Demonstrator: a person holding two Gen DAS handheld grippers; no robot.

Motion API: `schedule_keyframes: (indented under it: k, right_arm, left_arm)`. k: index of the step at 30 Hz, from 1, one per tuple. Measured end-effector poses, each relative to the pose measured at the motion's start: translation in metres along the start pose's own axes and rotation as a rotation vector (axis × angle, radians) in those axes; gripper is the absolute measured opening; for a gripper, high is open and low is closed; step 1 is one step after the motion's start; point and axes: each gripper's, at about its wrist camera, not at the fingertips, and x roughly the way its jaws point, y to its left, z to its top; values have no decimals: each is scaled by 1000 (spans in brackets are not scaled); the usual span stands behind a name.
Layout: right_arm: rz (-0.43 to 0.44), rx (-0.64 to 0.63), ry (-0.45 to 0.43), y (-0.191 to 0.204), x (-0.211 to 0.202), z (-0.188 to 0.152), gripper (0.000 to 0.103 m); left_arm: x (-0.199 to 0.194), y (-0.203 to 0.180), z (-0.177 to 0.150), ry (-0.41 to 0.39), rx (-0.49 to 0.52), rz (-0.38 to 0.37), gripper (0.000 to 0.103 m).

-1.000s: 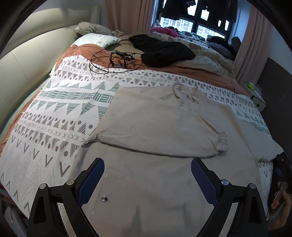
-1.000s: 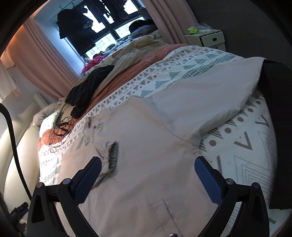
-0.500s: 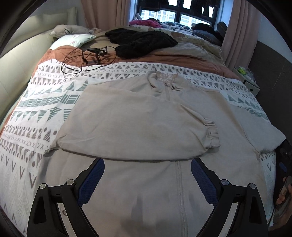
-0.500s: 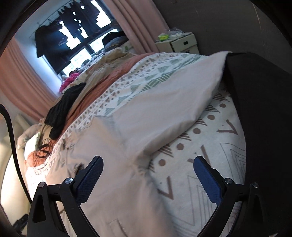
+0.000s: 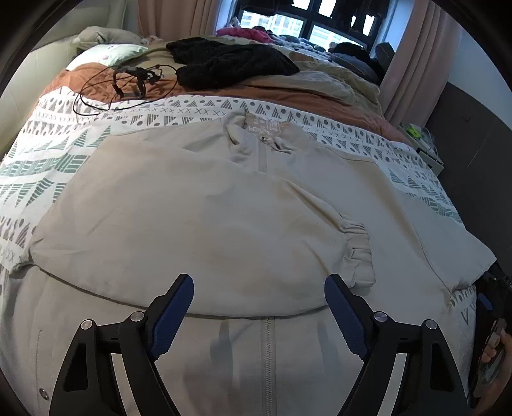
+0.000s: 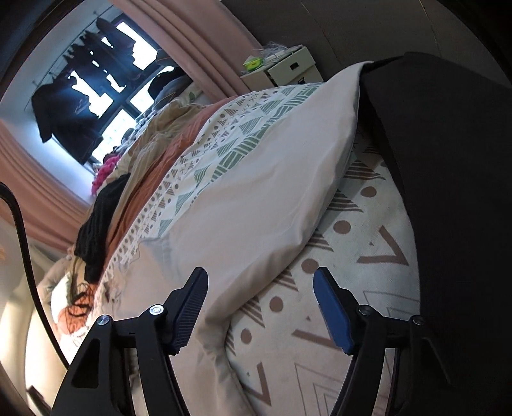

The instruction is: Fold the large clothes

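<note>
The jacket (image 5: 198, 230) lies flat, front up, on the bed (image 5: 48, 166), its hem toward the cameras and collar away. The left claw (image 5: 259, 300) hangs over the lower front, straddling the zip (image 5: 267, 352); its jaws are spread and closing, with cloth below them but nothing pinched. Just beyond its tips one sleeve (image 5: 224, 249) lies folded across the chest, its gathered cuff (image 5: 355, 249) near the right pad. The right claw (image 6: 259, 297) hovers at the jacket's side edge, jaws spread and closing, not gripping; between them lie the other sleeve (image 6: 256, 204) and the patterned bed cover (image 6: 352, 288). That sleeve stretches out toward the bed's edge. Farther up the bed lie a black cable (image 5: 121, 86), a black knit (image 5: 230, 64) and a pillow (image 5: 105, 54), then curtains (image 5: 412, 57) and a window (image 5: 320, 28).
</note>
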Motion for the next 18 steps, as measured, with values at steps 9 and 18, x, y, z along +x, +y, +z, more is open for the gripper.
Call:
schedule_keyframes:
  k: [9, 18]
  right_arm:
    - [-60, 0, 62, 6, 51, -1, 50]
    - [-105, 138, 15, -15, 62, -1, 39]
  left_arm:
    - [26, 25, -16, 89, -50, -34, 75]
    - [26, 38, -20, 94, -94, -41, 75]
